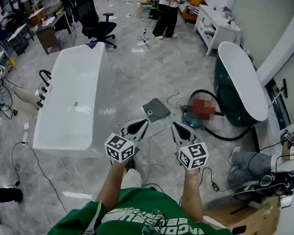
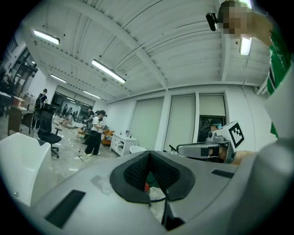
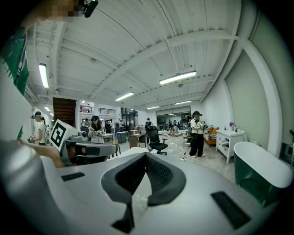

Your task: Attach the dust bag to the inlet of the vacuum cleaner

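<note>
Bathtub of glossy white, freestanding (image 1: 69,97), fills the left of the head view on the grey marble-look floor (image 1: 125,76), with a black wheeled office chair (image 1: 96,25) beyond its far end. Right of the tub, the person's left gripper (image 1: 144,122) is held out over the floor. Its own view shows the left gripper's dark ribbed pads (image 2: 133,174) meeting at the tips, closed on nothing, with only floor showing in the gap beneath.

Just beyond the two gripper tips and between them lies the flat grey square dust bag (image 1: 156,109), on the floor and touched by neither tool. The right gripper (image 1: 174,126) is held level with the left and close beside it. In its own view its pads (image 3: 163,176) are likewise pressed together at the tips and hold nothing.

Right of the bag, near it but apart, sits the round teal canister vacuum cleaner (image 1: 190,121), its top under a mosaic patch. A black hose (image 1: 227,138) loops from it across the floor. Behind it stands a dark green bathtub with a white rim (image 1: 240,81).
</note>
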Demonstrator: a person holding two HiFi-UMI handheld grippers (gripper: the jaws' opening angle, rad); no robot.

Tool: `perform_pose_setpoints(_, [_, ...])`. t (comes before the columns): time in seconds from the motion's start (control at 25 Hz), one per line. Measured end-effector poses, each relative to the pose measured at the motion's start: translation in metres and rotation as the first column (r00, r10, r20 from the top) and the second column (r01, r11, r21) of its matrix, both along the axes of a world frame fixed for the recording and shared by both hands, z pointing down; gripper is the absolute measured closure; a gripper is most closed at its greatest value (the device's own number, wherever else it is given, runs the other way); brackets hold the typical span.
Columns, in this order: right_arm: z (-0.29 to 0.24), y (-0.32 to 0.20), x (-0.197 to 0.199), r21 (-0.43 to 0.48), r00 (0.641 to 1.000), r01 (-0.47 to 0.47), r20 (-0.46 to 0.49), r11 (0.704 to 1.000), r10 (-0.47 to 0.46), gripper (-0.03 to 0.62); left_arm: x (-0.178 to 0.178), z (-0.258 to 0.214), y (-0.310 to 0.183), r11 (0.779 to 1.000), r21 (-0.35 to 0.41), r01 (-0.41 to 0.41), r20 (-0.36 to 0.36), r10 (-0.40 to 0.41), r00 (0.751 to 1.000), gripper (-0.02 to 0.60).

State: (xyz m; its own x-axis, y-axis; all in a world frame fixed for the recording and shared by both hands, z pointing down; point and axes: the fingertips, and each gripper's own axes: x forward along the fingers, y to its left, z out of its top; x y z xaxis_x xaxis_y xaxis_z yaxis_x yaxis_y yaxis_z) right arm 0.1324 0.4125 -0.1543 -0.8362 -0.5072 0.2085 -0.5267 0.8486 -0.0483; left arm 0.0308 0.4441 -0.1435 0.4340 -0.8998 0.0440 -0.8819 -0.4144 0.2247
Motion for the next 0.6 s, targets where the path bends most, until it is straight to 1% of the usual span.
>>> perform_pose_setpoints(0.2, [-0.009,-0.046,-0.038,0.012,0.999,-0.037,-0.011,0.999,0.037,0.586,-0.035,-0.009,-0.049,0.999,0.019,-0.047,-0.008,0.047,0.999,0.577])
perform_pose_setpoints(0.36, [-0.015,-0.073,-0.086,0.023,0.999,-0.043,-0.019,0.999,0.043,0.586,-0.080,-0.017,-0.079,0.998,0.028,-0.063,-0.011,0.063,0.998,0.577])
perform_pose_setpoints(0.52, [-0.014,-0.090,-0.140,0.029,0.999,-0.032,-0.036,0.999,0.033,0.586,-0.125,-0.020,-0.099,0.996,0.033,-0.079,-0.013,0.079,0.997,0.577])
perform_pose_setpoints(0.6, [-0.011,-0.098,-0.160,0.027,0.999,-0.034,-0.041,0.999,0.035,0.586,-0.143,-0.018,-0.107,0.996,0.033,-0.088,-0.014,0.089,0.996,0.577])
